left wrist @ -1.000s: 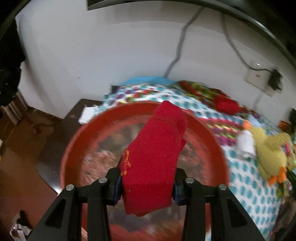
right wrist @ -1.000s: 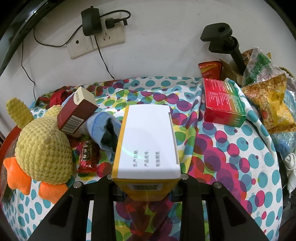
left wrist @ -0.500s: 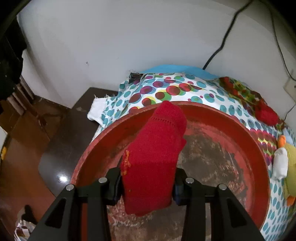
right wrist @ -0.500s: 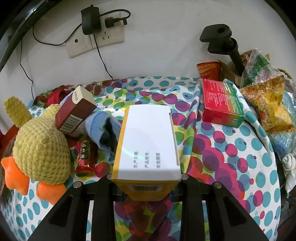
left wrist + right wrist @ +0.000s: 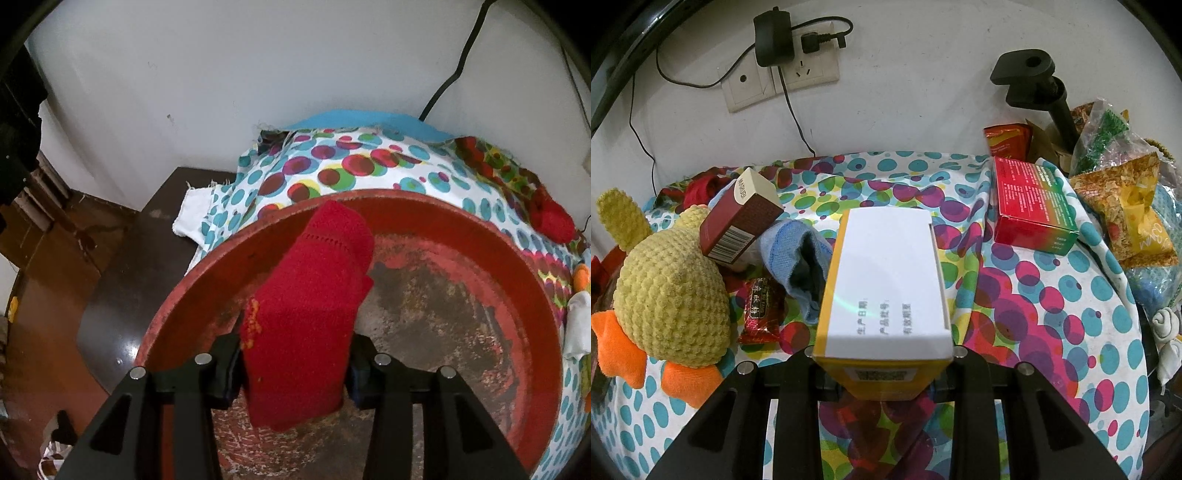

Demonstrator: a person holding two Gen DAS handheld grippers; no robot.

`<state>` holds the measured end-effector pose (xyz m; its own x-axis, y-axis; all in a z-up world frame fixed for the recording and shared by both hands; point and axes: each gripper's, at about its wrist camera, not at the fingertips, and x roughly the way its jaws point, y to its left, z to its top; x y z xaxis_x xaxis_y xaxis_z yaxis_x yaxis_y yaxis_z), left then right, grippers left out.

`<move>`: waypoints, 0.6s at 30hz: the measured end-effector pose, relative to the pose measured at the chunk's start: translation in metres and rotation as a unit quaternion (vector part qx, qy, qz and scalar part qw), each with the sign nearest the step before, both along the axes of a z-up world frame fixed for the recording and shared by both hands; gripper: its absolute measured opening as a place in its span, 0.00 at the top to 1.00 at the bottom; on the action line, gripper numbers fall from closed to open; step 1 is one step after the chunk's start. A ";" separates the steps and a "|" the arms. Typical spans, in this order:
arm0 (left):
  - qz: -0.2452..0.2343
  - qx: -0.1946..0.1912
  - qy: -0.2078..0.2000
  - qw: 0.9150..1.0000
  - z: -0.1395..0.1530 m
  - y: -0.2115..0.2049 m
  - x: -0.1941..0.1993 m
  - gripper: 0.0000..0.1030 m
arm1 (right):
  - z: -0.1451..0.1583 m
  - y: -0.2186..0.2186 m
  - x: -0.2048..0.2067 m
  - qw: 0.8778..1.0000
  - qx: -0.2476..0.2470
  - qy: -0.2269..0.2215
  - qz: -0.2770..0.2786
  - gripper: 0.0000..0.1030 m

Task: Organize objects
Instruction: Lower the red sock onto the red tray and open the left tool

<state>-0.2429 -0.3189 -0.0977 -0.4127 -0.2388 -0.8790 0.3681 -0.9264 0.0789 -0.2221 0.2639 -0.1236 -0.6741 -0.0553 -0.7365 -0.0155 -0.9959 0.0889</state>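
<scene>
two grippers loaded at once. left gripper (image 5: 293,373) clamped on a red knitted sock (image 5: 306,314), jaws closed against its lower half; right gripper (image 5: 882,363) clamped on a white and yellow cardboard box (image 5: 886,284), jaws pressed to its near end.

compared with a second ago, swung left and forward on the left side: worn round red plastic basin (image 5: 517,273) now fills the left wrist view, with the yellow knitted duck toy (image 5: 668,295) nearly gone from that edge and only an orange scrap left showing. sock now held over the basin floor rather than over its near rim. probably means the drop into the basin is close, with only release left for this item.

hardly any change on the right: same box, same hover above the spotted tablecloth (image 5: 1052,314), view shifted only slightly.

sock's long axis running away from the gripper and tilted up, rounded end pointing toward the far rim, cut end hanging just below the jaws. box's long axis pointing straight ahead along the fingers, toward the wall socket (image 5: 783,79), barcode end nearest the camera, white face up.
</scene>
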 end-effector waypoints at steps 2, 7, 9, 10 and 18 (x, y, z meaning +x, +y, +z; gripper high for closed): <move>0.001 -0.003 -0.007 1.000 -0.002 -0.001 0.000 0.55 | 0.000 0.000 0.000 1.000 0.000 -0.001 0.000 0.73; 0.009 0.030 -0.012 0.999 -0.006 -0.011 0.003 0.52 | -0.001 0.000 0.000 1.000 0.001 -0.002 -0.002 0.73; 0.012 0.032 -0.010 0.999 -0.006 -0.014 0.005 0.51 | -0.001 0.000 0.000 1.000 0.002 -0.002 -0.002 0.73; 0.010 0.033 -0.011 0.999 -0.005 -0.014 0.007 0.51 | -0.001 0.000 0.000 1.000 0.002 -0.002 -0.002 0.73; 0.005 0.047 -0.016 0.999 0.001 -0.014 0.009 0.51 | -0.002 0.001 -0.001 1.000 0.001 -0.003 -0.003 0.73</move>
<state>-0.2341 -0.3331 -0.0968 -0.3814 -0.1592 -0.9106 0.3762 -0.9265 0.0044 -0.2229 0.2650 -0.1252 -0.6703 -0.0503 -0.7404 -0.0222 -0.9959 0.0878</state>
